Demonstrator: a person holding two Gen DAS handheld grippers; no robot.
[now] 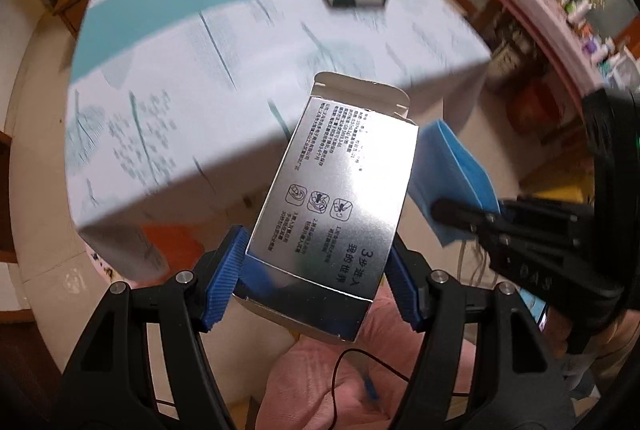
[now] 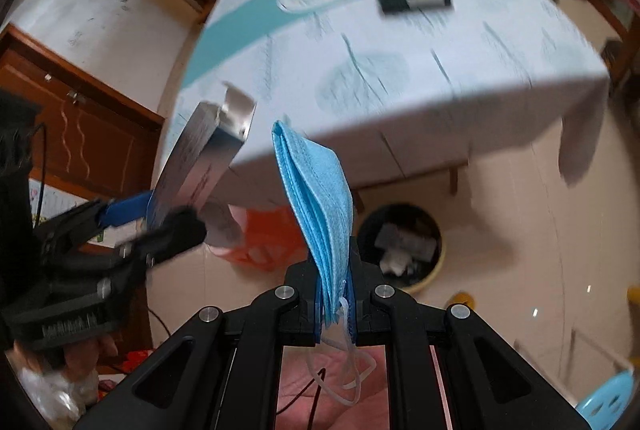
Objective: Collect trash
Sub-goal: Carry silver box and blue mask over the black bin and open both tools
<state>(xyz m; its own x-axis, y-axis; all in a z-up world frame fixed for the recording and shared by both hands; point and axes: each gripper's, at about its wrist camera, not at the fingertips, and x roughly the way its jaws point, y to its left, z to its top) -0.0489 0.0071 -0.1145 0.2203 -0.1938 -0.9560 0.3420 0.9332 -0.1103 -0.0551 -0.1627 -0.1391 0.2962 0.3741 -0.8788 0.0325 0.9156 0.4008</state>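
Right wrist view only: trash bin beyond the gripper-held blue mask.

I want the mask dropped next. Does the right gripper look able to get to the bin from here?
Probably yes. The right gripper is shut on the mask, and the bin stands on open floor just beyond it, past the table edge, with nothing visible between them.

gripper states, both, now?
Left gripper: shut on the silver box.
Right gripper: shut on the blue mask.
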